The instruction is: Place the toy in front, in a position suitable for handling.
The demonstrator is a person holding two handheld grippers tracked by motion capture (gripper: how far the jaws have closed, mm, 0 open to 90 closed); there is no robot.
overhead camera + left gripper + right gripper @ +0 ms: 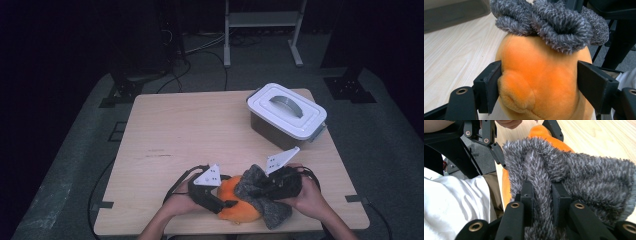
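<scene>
High view showed the orange plush toy (234, 200) at the near edge of the wooden table (200, 130), about six o'clock, with the grey fuzzy sock (260, 192) draped over its top and right side. My left gripper (227, 202) held the toy, its jaws spread wide around the soft body and pressing in from nine and three o'clock in the left gripper view. My right gripper (257, 190) was pinched narrow on a fold of the sock's cuff. I judged the job was pulling the sock over the toy, and that doing it well meant keeping the left squeeze firm but low, clear of the cuff, while drawing the cuff straight along the body rather than upward, so the plush wouldn't slip free. The white lidded bin (286, 112) stood well apart at one o'clock.
</scene>
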